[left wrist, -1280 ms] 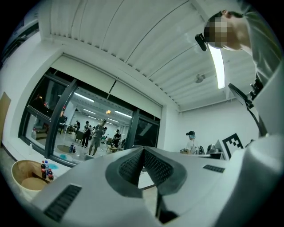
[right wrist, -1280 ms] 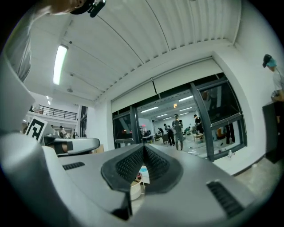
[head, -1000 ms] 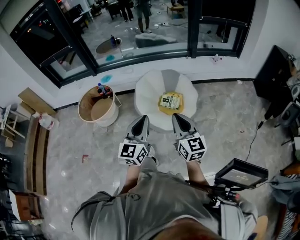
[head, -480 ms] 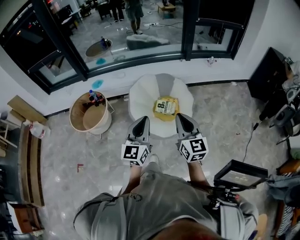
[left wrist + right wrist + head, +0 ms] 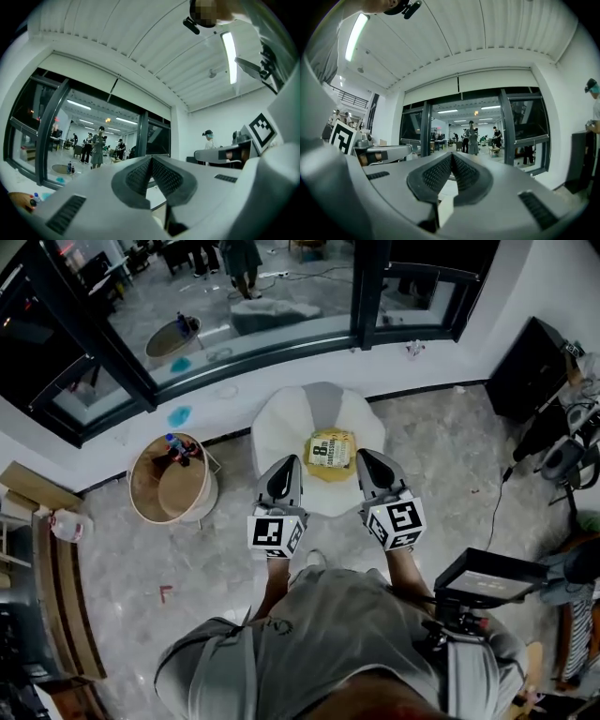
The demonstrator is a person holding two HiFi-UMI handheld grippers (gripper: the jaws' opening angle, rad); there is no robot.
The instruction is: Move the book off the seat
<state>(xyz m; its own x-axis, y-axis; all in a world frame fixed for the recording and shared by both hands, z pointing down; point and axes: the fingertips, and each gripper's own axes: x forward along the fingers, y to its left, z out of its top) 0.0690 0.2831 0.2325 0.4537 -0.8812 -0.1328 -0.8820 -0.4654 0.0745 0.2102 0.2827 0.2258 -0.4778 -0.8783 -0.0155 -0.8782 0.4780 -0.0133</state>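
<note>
A yellow book (image 5: pixel 330 452) lies flat on the round white seat (image 5: pixel 281 432) by the window wall. My left gripper (image 5: pixel 284 468) is held over the seat's near left part, shut with nothing in it. My right gripper (image 5: pixel 367 461) is held just right of the book, also shut and empty. Both point level toward the window. In the left gripper view the jaws (image 5: pixel 151 161) meet pad to pad; the right gripper view shows the same (image 5: pixel 451 159). The book is hidden in both gripper views.
A round wooden side table (image 5: pixel 155 488) with small bottles stands left of the seat. A black cabinet (image 5: pixel 525 367) is at the right wall, with a cable (image 5: pixel 495 512) on the floor. A black tray (image 5: pixel 487 579) hangs by my right hip. Glass wall (image 5: pixel 234 306) behind the seat.
I have walked toward the seat. Both grippers, still shut, now reach over its near edge beside the book, and the side table has slid further left in view.
</note>
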